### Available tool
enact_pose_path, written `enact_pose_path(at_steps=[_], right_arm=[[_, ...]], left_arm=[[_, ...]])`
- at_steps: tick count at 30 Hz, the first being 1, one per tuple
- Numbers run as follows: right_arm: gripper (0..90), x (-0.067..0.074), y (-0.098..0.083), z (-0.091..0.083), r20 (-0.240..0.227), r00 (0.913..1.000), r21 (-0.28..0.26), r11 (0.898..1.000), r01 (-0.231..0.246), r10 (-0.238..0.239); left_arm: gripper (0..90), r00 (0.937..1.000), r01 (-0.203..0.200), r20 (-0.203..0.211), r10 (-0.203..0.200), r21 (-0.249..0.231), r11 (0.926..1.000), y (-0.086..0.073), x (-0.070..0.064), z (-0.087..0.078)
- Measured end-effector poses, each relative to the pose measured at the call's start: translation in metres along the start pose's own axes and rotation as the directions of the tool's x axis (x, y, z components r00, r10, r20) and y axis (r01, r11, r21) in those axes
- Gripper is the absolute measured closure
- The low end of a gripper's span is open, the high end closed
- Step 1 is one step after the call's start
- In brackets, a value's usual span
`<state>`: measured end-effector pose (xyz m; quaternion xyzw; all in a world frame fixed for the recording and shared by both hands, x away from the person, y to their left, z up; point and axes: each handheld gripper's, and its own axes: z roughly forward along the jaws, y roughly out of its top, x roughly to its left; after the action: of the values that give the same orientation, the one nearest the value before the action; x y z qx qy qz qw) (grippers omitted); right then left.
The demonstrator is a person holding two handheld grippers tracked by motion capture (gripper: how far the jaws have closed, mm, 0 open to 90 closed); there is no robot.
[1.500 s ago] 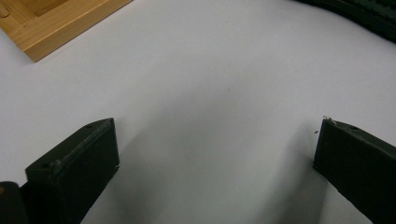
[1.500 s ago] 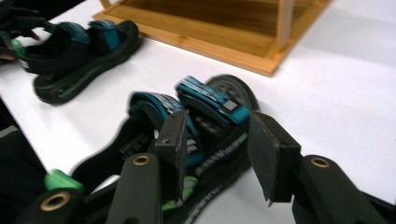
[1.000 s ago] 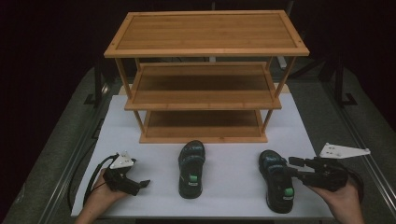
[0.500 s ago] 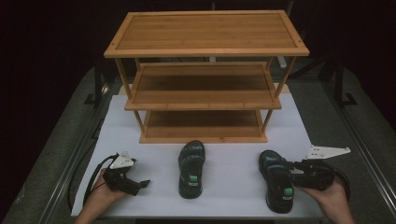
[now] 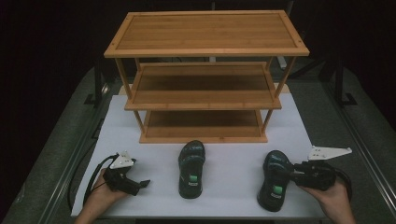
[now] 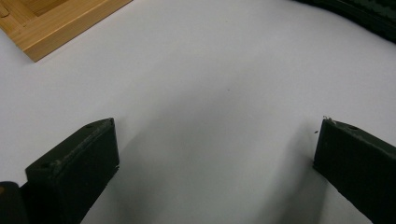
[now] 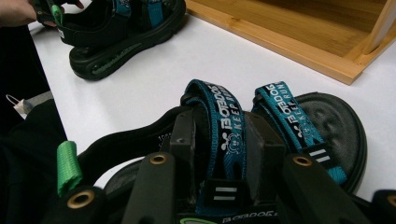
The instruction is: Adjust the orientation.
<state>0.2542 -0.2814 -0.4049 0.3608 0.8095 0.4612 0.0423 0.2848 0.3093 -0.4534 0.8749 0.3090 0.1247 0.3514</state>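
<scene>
A teal strap point(image 7: 224, 135) of the black sandal point(image 5: 275, 186) at five o'clock was clenched by the right gripper point(image 7: 218, 140); the left gripper point(image 6: 215, 154) was held released over the white tabletop point(image 6: 210, 70).

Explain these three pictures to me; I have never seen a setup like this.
No robot here: a person holds a two-jaw gripper in each hand. The high view looks down from above the person's side. On the white table stand a wooden rack with three bare shelves and, in front of it, two sandals. The other two pictures come from cameras riding on the grippers. The left gripper rests on bare table, jaws wide apart, holding nothing. The right gripper has its jaws closed on a blue strap of the right sandal. The middle sandal lies untouched.
</scene>
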Motion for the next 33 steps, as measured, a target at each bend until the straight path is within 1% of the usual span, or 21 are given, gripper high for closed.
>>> enact_pose_path(at_steps=[6,10,15,19,25,33], right_arm=[[67.5,0.000,0.001,-0.002,-0.002,1.0000,-0.004,1.000,-0.003,0.003],[67.5,0.002,0.005,-0.007,-0.008,0.9999,-0.036,0.999,-0.008,0.007],[67.4,0.006,0.018,-0.009,-0.020,0.9996,-0.039,0.999,0.019,-0.020],[67.4,0.006,0.029,-0.005,-0.032,0.9985,-0.034,0.999,0.043,-0.044],[67.4,0.011,0.044,0.005,-0.068,0.9944,-0.035,0.996,0.079,-0.081],[67.3,0.021,0.065,0.025,-0.119,0.9838,-0.031,0.991,0.132,-0.135]], left_arm=[[0.0,1.0000,-0.001,0.000,0.001,0.001,1.0000,0.000,0.000,0.000],[0.0,1.0000,0.000,0.000,0.000,0.000,1.0000,0.000,0.000,0.000],[0.0,1.0000,-0.002,-0.002,0.002,-0.001,1.0000,0.000,0.000,0.000],[0.0,1.0000,-0.001,-0.001,0.001,-0.002,1.0000,0.000,0.000,0.000],[0.0,1.0000,0.001,-0.001,-0.001,-0.004,1.0000,0.000,0.000,0.000],[0.0,1.0000,0.001,-0.001,-0.001,-0.003,1.0000,0.000,0.000,0.000]])
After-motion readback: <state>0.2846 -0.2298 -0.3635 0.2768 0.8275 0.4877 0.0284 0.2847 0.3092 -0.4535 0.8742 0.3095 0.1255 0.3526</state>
